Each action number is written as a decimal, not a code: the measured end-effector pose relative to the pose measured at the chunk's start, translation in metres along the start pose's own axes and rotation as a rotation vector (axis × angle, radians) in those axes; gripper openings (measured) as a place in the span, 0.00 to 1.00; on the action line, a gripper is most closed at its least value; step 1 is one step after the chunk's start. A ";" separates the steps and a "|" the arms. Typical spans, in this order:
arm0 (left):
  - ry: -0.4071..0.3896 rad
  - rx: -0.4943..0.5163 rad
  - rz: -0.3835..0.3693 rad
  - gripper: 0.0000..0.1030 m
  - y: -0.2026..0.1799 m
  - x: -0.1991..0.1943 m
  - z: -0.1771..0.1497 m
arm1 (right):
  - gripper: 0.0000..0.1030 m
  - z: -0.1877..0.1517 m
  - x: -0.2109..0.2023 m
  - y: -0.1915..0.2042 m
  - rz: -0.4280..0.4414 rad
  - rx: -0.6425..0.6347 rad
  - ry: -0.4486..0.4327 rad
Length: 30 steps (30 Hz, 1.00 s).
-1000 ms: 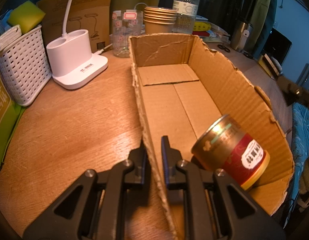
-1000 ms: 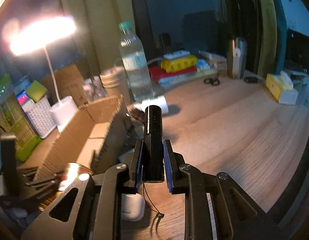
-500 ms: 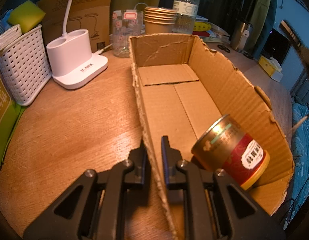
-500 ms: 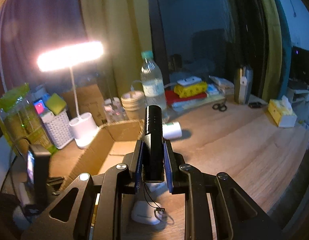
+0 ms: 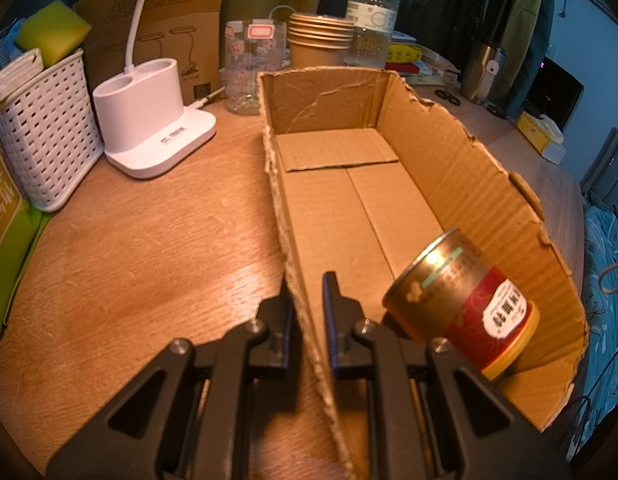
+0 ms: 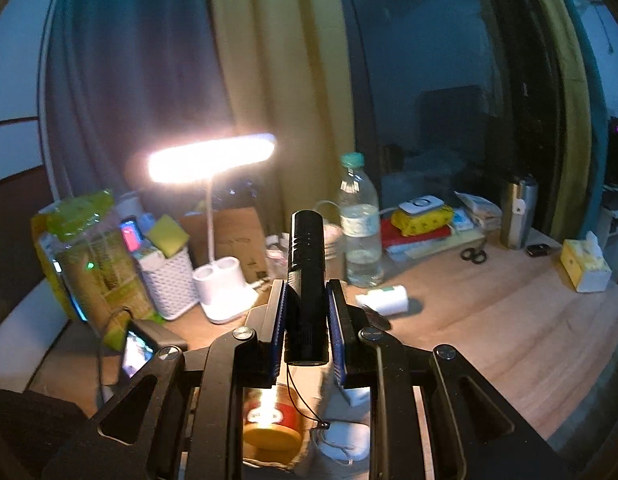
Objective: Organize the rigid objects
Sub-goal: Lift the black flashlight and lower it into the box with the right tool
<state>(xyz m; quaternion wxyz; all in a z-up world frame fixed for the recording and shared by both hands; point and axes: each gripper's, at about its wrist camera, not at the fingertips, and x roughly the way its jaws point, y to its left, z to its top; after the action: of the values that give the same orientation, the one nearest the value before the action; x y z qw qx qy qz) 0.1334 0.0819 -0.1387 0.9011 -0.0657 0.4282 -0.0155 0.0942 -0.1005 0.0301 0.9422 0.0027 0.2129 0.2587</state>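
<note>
Two grippers are seen. A black flashlight (image 6: 306, 280) is clamped upright in the right gripper (image 6: 306, 320), raised above the desk. The cardboard box's (image 5: 461, 184) left wall is pinched by the left gripper (image 5: 309, 320); a tin can (image 5: 461, 300) lies inside, near right.

can (image 6: 273, 420) half hidden, label text (image 5: 505, 314) unreadable

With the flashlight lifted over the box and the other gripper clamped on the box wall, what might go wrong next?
1. The right gripper pinches the round flashlight near its rear end only; it may pivot or slip.
2. The can leans tilted in the box; a dropped flashlight may hit it.
3. The left gripper clamps a thin, torn wall, which may bend.
</note>
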 end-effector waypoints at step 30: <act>0.000 0.000 -0.001 0.13 0.000 0.000 0.000 | 0.20 -0.049 0.072 0.017 0.014 -0.021 0.192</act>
<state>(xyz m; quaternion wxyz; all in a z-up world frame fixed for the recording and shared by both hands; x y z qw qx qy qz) 0.1335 0.0823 -0.1388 0.9011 -0.0660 0.4282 -0.0157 0.1218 -0.0556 -0.0415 0.9156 -0.0303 0.2994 0.2666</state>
